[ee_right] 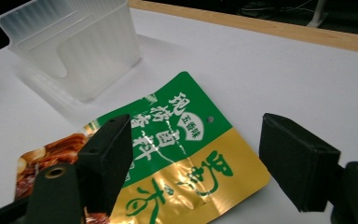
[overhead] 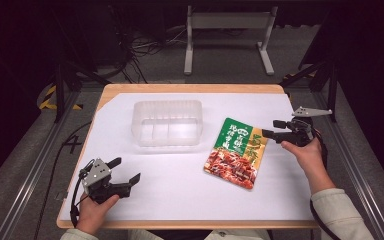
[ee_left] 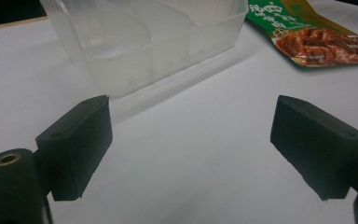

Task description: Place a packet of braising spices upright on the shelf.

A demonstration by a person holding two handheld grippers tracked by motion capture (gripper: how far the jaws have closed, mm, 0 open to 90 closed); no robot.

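Your right gripper (overhead: 276, 128) sits just beside the gold-topped edge of the snack pouch (overhead: 236, 151), on the side facing away from the clear plastic container (overhead: 167, 122). Its fingers (ee_right: 107, 158) stand wide apart with nothing between them; in the right gripper view the pouch lies flat beneath them, untouched. That placement reads as a line-up on the pouch's nearest edge, likely so you can pinch it and carry it across to the container.

The pouch itself lies flat on the table (overhead: 180, 185), just beside the container on its right and a little nearer to you, printed side up, gold and green end pointing away from you and the pictured food end toward you. Lying flat, it offers only a thin edge, so you would probably need to come in low.

Your left gripper (overhead: 126, 170) rests well apart from the container, toward your near left corner of the table, fingers (ee_left: 77, 144) spread wide and holding nothing. It seems parked out of the way, pointing at the container.

Counted: one snack pouch, one container with three compartments, all empty, and two grippers.
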